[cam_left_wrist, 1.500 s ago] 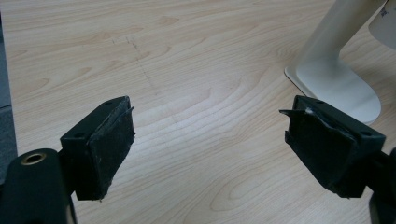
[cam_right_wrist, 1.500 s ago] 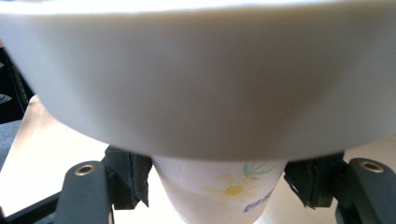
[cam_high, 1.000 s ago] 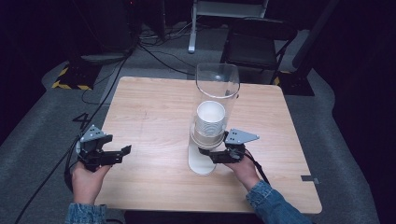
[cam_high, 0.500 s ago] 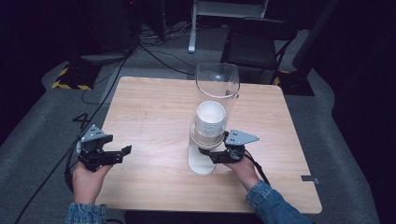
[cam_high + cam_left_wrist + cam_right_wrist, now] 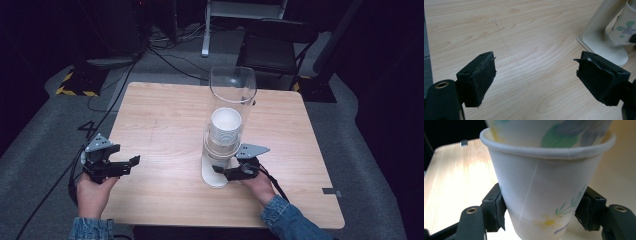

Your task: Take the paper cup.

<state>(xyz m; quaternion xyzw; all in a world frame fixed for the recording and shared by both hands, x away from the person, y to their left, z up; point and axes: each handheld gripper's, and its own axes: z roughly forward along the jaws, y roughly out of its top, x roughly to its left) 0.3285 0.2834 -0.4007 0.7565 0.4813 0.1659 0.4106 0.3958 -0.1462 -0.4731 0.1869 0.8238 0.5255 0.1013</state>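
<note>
The bottom paper cup [image 5: 544, 195] of a nested stack hangs from the clear tube dispenser [image 5: 231, 100], whose white base [image 5: 212, 175] stands near the middle of the bench [image 5: 165, 115], toward its near edge. The right claw [image 5: 224, 171] grips that cup, 1 jaw pressed on each side of its lower wall. The left claw [image 5: 131, 163] sits released over the near left corner, its 2 jaws wide apart, holding nothing.

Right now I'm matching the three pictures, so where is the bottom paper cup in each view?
High view: bottom paper cup, centre, under the clear tube, at the right gripper.
Left gripper view: top right corner, beside the white stand.
Right gripper view: centre, between the jaws.
Shared landmark: the wooden table.
</note>
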